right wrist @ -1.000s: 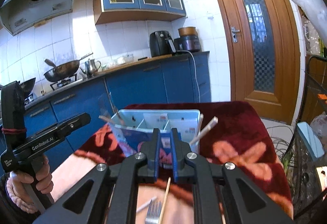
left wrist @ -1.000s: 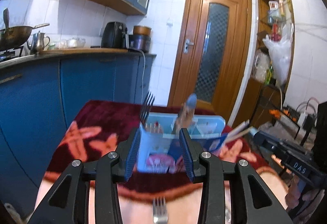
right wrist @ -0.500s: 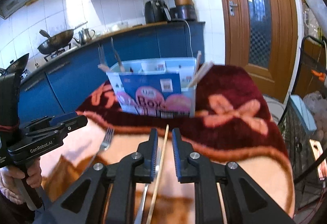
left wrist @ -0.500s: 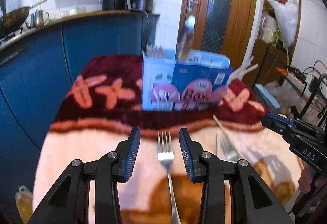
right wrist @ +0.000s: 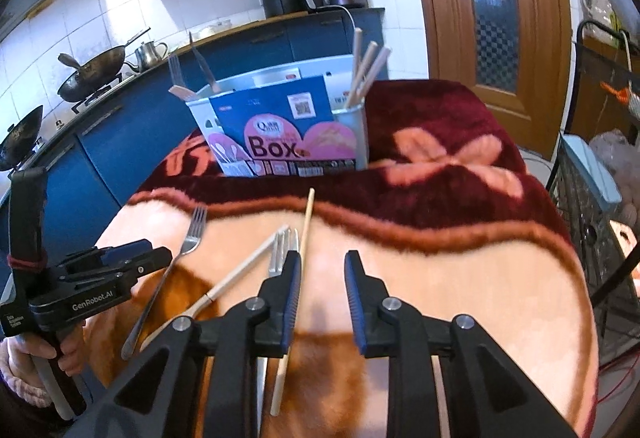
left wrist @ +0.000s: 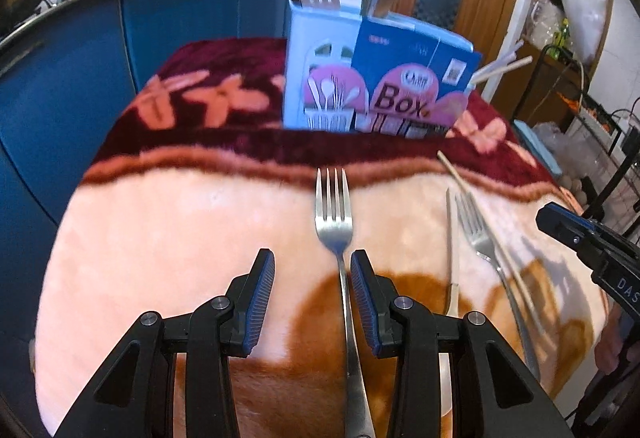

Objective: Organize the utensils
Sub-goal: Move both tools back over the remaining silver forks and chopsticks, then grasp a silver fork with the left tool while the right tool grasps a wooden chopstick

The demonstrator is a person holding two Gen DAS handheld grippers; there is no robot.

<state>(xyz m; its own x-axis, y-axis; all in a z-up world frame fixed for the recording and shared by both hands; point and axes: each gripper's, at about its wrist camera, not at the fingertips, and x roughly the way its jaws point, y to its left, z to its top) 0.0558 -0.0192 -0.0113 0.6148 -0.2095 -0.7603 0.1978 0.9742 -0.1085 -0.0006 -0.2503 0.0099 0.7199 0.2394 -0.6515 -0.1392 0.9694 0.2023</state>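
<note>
Cutlery is laid loose on the blanket (left wrist: 160, 238) in front of the utensil box (right wrist: 288, 134): one fork (left wrist: 335, 214) is straddled by the half-open, empty left gripper (left wrist: 312, 278), while the right gripper (right wrist: 321, 278), jaws opening, apparently gripping nothing, is set beside a chopstick (right wrist: 298, 270).

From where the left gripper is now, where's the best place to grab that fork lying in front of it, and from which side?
Grip the fork at its narrow neck just below the tines, coming down from above. It lies flat on the blanket, handle running back under the left gripper, whose open jaws already straddle that neck. One pad on each side suits the thin shaft, probably better than the wide tines.
</note>
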